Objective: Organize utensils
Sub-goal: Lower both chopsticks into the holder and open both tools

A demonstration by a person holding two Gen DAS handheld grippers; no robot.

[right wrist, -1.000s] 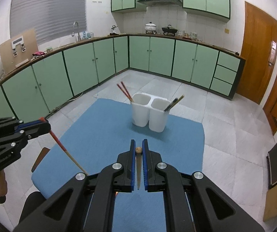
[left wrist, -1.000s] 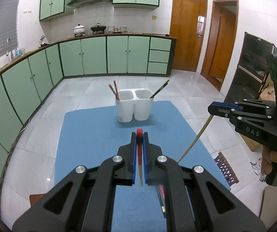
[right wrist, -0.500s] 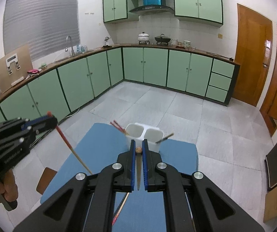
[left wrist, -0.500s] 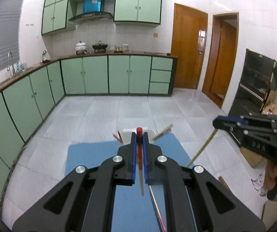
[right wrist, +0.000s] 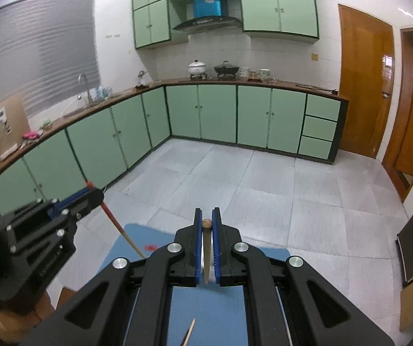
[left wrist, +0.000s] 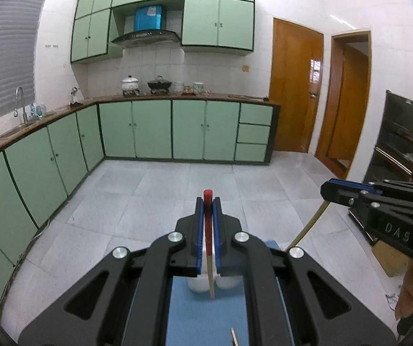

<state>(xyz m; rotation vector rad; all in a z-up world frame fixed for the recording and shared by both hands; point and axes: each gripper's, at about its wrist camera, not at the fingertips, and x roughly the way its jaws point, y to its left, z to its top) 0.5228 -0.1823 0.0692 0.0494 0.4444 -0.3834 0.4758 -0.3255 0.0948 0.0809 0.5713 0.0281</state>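
— What do your fingers hold?
— Your left gripper (left wrist: 208,225) squeezes the red-tipped chopstick (left wrist: 208,230) above the white holder (left wrist: 198,284) on the blue tabletop (left wrist: 206,317). Your right gripper (right wrist: 206,240) pinches the plain chopstick (right wrist: 206,248).

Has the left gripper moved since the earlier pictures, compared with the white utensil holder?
Yes. The left gripper has risen: the white utensil holder, earlier well above its jaws in the left wrist view, now shows low between them.

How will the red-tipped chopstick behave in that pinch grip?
Probably stiff: the red-tipped chopstick hangs straight from the left hand-held gripper. Likely light, being so thin. Pinched near one end only, it may pivot if bumped.
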